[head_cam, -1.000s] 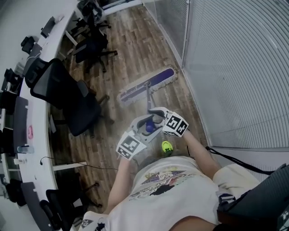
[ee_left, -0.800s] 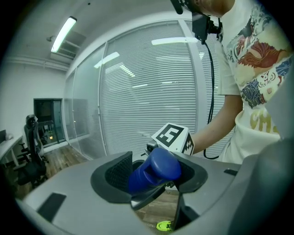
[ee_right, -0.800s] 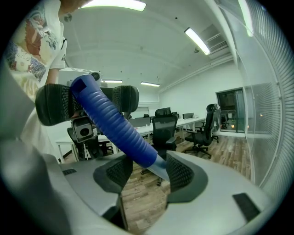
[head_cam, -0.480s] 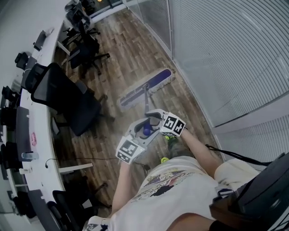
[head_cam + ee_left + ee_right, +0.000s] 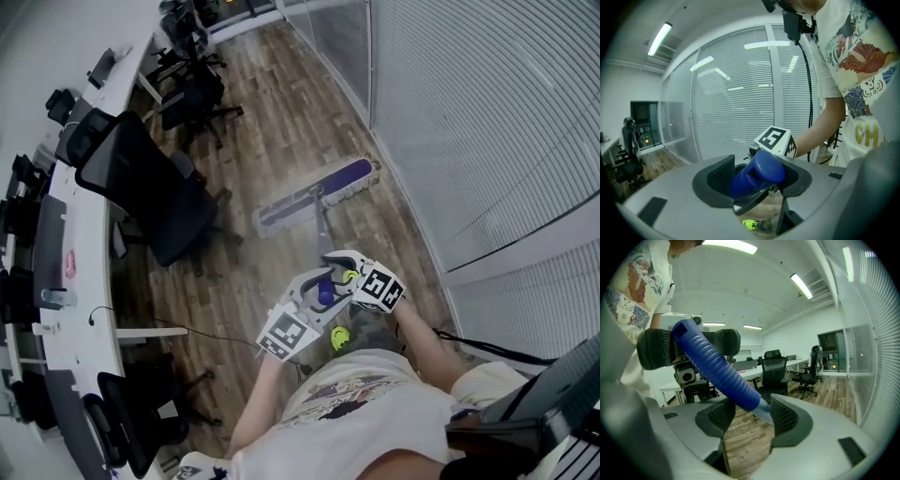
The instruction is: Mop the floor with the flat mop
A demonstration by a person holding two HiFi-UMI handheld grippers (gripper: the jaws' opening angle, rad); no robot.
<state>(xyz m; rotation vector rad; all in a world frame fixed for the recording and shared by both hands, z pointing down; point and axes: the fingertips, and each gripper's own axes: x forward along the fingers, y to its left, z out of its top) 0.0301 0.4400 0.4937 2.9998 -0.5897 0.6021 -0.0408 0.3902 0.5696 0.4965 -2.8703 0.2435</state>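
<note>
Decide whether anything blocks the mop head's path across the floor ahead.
Nothing visible lies on the strip of floor straight ahead of the mop head. A black chair stands close to its left end and the wall runs close by its right end, so the lane is narrow.

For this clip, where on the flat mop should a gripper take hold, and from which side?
Take the blue ribbed grip at the top of the flat mop, jaws across it from the side. It is round, ribbed against slipping, and slants up from the head on the floor. The left gripper clamps its top end, the right gripper its lower end.
</note>
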